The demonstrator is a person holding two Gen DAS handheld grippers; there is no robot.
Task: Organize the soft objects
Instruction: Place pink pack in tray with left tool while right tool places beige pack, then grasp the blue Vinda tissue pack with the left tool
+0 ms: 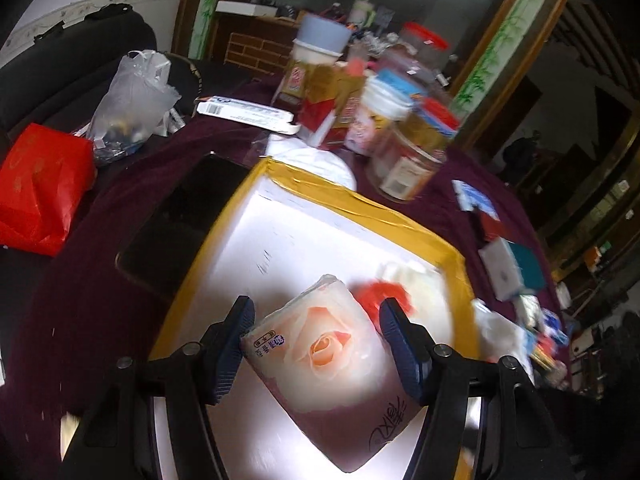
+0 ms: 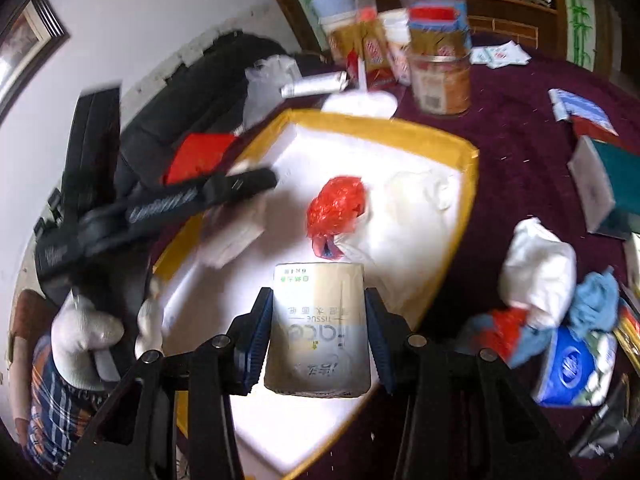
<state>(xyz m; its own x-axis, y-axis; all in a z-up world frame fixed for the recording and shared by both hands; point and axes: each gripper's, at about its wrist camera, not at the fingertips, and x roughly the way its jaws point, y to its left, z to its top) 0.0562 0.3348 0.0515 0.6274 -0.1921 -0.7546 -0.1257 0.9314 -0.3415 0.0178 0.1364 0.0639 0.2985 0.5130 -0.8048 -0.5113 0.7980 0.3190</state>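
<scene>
Left wrist view shows one soft tissue pack with a pink rose printed on it (image 1: 320,356). It sits between the two blue pads of the left gripper (image 1: 320,350), which squeeze its sides. The pack hangs over one big white box with yellow tape around its rim (image 1: 360,196).

Inside the box lie two soft things: one crumpled red plastic bag (image 1: 378,300) and one white plastic bag (image 1: 416,280). They touch each other near the far corner.

Right wrist view shows one cream tissue pack with green letters (image 2: 320,328). The right gripper (image 2: 318,336) is clamped on its two sides, over the near edge of the same box. A hand in a white glove (image 2: 84,340) holds the other gripper at the left.

Around the box is a dark purple tablecloth (image 1: 100,240). Beside the box on the right lie one white cloth bundle (image 2: 536,268), one blue rag (image 2: 592,304) and one blue tissue pack (image 2: 572,368). Behind the box stand many jars and bottles (image 1: 360,100), too blurry to count. One red paper bag (image 1: 40,188) and one clear plastic bag (image 1: 132,100) sit off to the left. One black phone (image 1: 176,220) lies flat just beside the box.
</scene>
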